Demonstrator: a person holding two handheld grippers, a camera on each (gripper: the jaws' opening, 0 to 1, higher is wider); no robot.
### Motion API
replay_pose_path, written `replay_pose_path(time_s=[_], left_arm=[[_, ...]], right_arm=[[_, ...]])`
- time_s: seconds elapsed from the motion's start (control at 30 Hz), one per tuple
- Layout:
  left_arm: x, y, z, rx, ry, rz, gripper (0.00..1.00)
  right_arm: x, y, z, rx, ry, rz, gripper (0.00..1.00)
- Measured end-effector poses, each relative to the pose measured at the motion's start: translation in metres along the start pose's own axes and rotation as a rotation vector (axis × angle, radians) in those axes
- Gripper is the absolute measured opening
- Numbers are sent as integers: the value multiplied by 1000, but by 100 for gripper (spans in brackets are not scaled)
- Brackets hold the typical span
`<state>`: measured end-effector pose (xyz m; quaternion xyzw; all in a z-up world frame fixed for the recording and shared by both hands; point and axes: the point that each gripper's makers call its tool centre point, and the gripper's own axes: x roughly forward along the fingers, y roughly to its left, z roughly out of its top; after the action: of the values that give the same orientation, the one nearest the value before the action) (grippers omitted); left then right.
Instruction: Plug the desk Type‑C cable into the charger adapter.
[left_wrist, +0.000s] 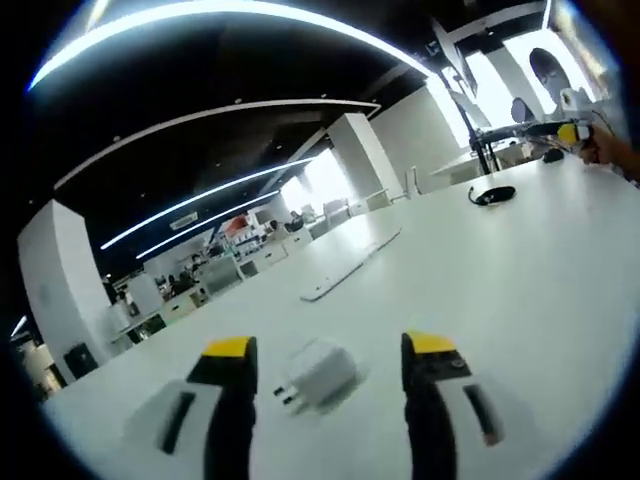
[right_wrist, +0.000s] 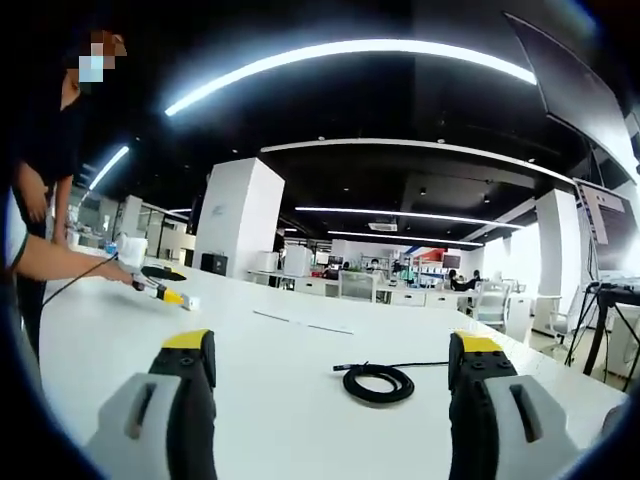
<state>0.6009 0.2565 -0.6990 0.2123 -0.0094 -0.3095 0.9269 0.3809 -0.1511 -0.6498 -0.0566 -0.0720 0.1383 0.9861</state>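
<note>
Left gripper (left_wrist: 330, 350): jaws spread wide, holding nothing, low over the white desk (left_wrist: 520, 290). Charger adapter (left_wrist: 318, 375) lies flat between the jaw tips, touching neither, prongs toward 8 o'clock; likely framed this way for a grasp. At 12 o'clock beyond it, a flat white strip (left_wrist: 352, 265), perhaps a keyboard; too blurred to confirm. At 2 o'clock, well apart, the coiled black cable (left_wrist: 492, 195). Farther along the same bearing, the right gripper (left_wrist: 572, 132) with the person's hand (left_wrist: 610, 150) behind it.

Right gripper (right_wrist: 330, 350): jaws likewise parted and empty, above the desk. At 10 o'clock, the person's forearm (right_wrist: 60, 262) reaches to the left gripper, yellow tip showing. At 1 o'clock, just inside the right jaw, the cable (right_wrist: 378, 382) rests coiled on the desk, one end trailing toward that jaw; a short approach by judgement.

Status: neither item lifted; plug and adapter well apart; mating not yet begun.
</note>
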Motion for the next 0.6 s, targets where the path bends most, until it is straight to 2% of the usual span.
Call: replay_pose_path(time_s=[0.07,0.13,0.27,0.43,0.6], left_arm=[[3,1,-6,23,29,-5,53],[4,6,-6,-6,21,3,53],[5,15,-6,-11,27,10,51],[10,8,-19,11,80,-43,47],[16,4,-23,16,79,-57,43]], right_arm=[[0,-1,0,1,1,-2,99],[0,-3,-1,3,2,-6,99],[0,-2,-3,4,7,-6,99],[1,-2,-5,7,10,-6,99],[2,1,-6,10,10,-2,99]])
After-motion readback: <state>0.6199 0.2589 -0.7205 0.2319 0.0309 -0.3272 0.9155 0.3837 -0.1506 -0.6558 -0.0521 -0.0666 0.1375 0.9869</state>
